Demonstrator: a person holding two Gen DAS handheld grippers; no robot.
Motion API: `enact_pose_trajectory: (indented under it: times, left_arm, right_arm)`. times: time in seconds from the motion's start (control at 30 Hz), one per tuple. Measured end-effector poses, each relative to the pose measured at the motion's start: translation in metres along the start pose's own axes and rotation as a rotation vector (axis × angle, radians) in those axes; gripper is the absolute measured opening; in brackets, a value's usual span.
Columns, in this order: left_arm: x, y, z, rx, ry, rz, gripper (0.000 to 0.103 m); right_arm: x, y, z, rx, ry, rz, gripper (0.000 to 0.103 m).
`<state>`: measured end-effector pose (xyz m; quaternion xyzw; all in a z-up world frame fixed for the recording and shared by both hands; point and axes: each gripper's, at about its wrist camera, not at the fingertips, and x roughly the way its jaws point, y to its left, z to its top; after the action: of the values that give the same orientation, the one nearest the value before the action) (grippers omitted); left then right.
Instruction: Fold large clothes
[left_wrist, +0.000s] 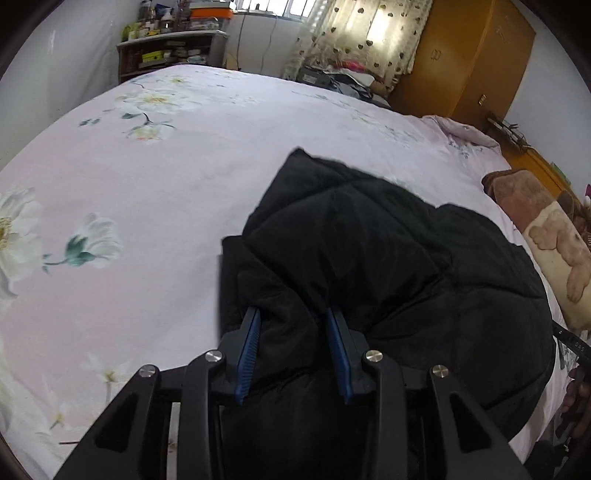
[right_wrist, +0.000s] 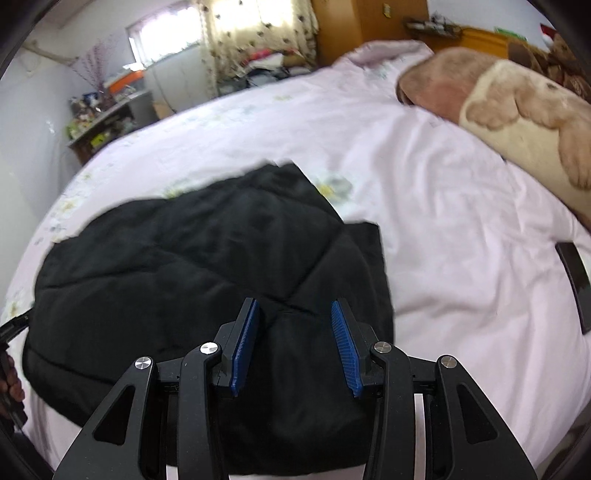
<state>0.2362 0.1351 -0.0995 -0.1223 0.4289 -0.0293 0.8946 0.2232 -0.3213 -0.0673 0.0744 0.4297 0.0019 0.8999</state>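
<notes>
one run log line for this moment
stage: folding | black quilted jacket on floral bedsheet | left gripper: shut on jacket | right gripper: shut on jacket

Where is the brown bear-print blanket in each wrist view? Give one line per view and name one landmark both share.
Left wrist view: the bear-print blanket lies at the right edge, past the black padded jacket.
Right wrist view: the bear-print blanket fills the upper right corner, far right of the jacket.
Shared landmark: the heart-patterned curtain at the window, along the top of both pictures.
</notes>
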Motion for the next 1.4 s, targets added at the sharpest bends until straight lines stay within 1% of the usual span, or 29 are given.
enact_pose_trajectory:
  times: [0.13,0.23,0.27,0.3,0.33,0.37,0.43,0.57,0.67,0.73,0.8,0.87,0.9,0.97,1.03,1.07,1.17,1.3,1.4]
  left_arm:
    - [0.001,-0.008,0.003,0.043,0.005,0.027,0.038]
    - [-0.014,-0.01,0.006,0.055,-0.012,0.057,0.038]
    - [-0.018,-0.009,0.007,0.056,-0.017,0.066,0.04]
    - [-0.023,-0.009,0.008,0.056,-0.023,0.072,0.04]
    - [-0.026,-0.008,0.009,0.057,-0.029,0.078,0.042]
    - [-0.03,-0.008,0.009,0.06,-0.033,0.087,0.044]
    - [-0.035,-0.008,0.011,0.069,-0.045,0.101,0.046]
    - [-0.036,-0.006,0.012,0.083,-0.055,0.117,0.048]
    - [-0.029,0.001,0.011,0.065,-0.039,0.122,0.051]
    - [-0.021,0.007,0.009,0.04,-0.022,0.109,0.055]
    - [-0.012,0.012,0.008,0.019,-0.004,0.083,0.059]
    - [-0.003,0.015,0.005,0.001,0.007,0.064,0.067]
    - [0.002,0.017,0.005,-0.011,0.01,0.046,0.068]
    - [0.011,0.022,0.005,-0.042,0.024,0.004,0.075]
    - [0.02,0.028,0.006,-0.073,0.04,-0.04,0.079]
    - [0.025,0.032,0.007,-0.089,0.052,-0.064,0.082]
    - [0.037,0.037,0.009,-0.122,0.077,-0.117,0.087]
    - [0.047,0.031,0.014,-0.104,0.085,-0.134,0.089]
    - [0.048,0.033,0.013,-0.119,0.094,-0.158,0.089]
  right_arm:
    - [-0.001,-0.007,-0.002,0.004,0.006,0.011,0.042]
    - [-0.013,-0.008,0.0,-0.002,-0.015,0.014,0.042]
    - [-0.016,-0.009,0.001,0.0,-0.02,0.022,0.042]
    - [-0.018,-0.01,0.002,0.001,-0.022,0.027,0.042]
    - [-0.022,-0.011,0.002,0.0,-0.027,0.031,0.043]
    - [-0.022,-0.012,0.003,-0.003,-0.03,0.033,0.049]
    - [-0.024,-0.013,0.004,-0.004,-0.032,0.038,0.054]
    - [-0.02,-0.016,0.006,0.005,-0.025,0.037,0.054]
    - [-0.014,-0.018,0.005,0.007,-0.011,0.036,0.054]
    - [-0.008,-0.021,0.004,0.008,0.004,0.028,0.054]
    - [0.002,-0.026,0.001,0.023,0.034,0.034,0.057]
    - [0.012,-0.035,0.0,0.056,0.064,0.06,0.065]
    - [0.017,-0.04,-0.001,0.074,0.074,0.071,0.068]
    - [0.025,-0.049,-0.001,0.103,0.092,0.094,0.075]
    - [0.032,-0.055,-0.001,0.123,0.107,0.123,0.076]
    - [0.036,-0.057,-0.001,0.123,0.112,0.137,0.076]
    - [0.043,-0.059,0.0,0.108,0.122,0.157,0.076]
    - [0.053,-0.062,0.002,0.106,0.131,0.181,0.076]
    - [0.059,-0.064,0.002,0.128,0.145,0.208,0.076]
